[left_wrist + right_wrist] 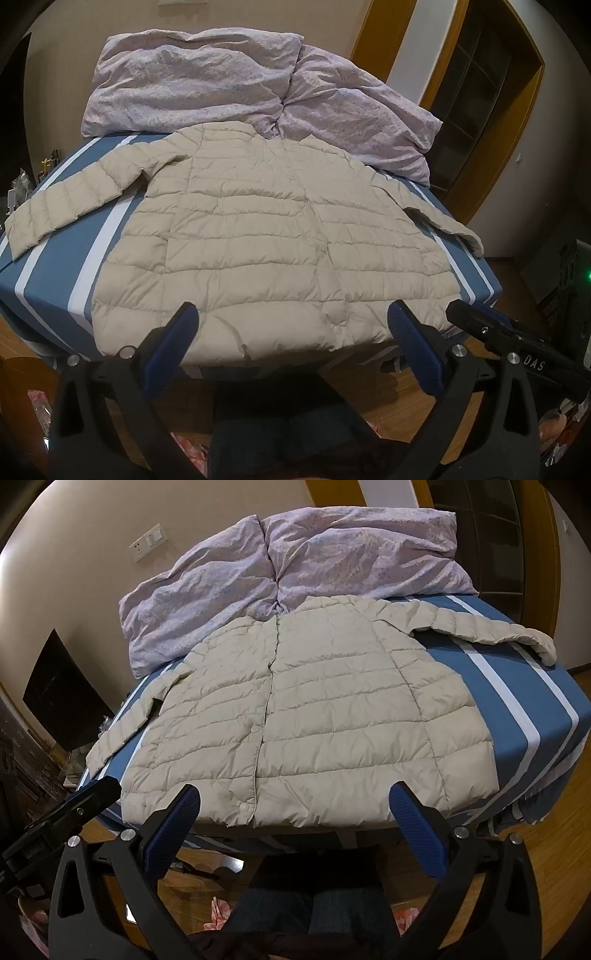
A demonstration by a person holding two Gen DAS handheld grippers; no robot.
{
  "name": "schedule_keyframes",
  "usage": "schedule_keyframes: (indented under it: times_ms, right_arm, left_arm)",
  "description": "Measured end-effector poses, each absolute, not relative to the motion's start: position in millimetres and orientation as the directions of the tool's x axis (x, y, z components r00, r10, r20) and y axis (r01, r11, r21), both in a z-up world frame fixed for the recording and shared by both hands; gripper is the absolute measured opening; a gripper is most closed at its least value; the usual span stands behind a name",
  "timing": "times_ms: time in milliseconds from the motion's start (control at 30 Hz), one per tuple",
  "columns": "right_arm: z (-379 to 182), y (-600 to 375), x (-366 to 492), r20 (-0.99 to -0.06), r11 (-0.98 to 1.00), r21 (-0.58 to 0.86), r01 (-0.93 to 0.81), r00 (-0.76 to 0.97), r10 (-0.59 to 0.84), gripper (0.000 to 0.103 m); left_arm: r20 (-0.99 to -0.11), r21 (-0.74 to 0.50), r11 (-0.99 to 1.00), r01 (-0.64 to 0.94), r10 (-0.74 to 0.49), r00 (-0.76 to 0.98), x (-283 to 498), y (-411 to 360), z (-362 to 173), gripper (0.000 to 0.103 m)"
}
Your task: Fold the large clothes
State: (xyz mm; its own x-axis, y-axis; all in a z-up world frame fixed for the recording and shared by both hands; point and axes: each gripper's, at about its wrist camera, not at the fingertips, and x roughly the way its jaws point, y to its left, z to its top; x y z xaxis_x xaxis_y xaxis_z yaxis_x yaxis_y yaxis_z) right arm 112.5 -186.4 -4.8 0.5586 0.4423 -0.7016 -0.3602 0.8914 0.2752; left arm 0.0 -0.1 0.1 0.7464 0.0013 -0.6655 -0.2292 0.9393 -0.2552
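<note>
Lettering "DAS" marks the right gripper (pixel 476 321); both it and left gripper (pixel 291 317) gape empty before the jacket (pixel 266 236).

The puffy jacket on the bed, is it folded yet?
Not yet. Done: the cream quilted puffer jacket lies spread flat, front up and snapped shut, on the blue striped bed sheet. In hand: nothing; the left tool and right tool hover open at its hem. Left: both sleeves lie spread out, and every fold remains.
</note>
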Motion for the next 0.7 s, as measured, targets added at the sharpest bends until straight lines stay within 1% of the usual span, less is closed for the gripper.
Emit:
schedule_keyframes:
  times_ms: [700]
  right_arm:
    - [-6.9, -186.2, 113.2, -0.702, 0.892, 0.275, -0.36, 0.558, 0.442, 0.102]
  left_arm:
    - [-0.666, -0.254, 0.939, -0.23, 0.002, 0.746, -0.1, -0.3, 0.2, 0.101]
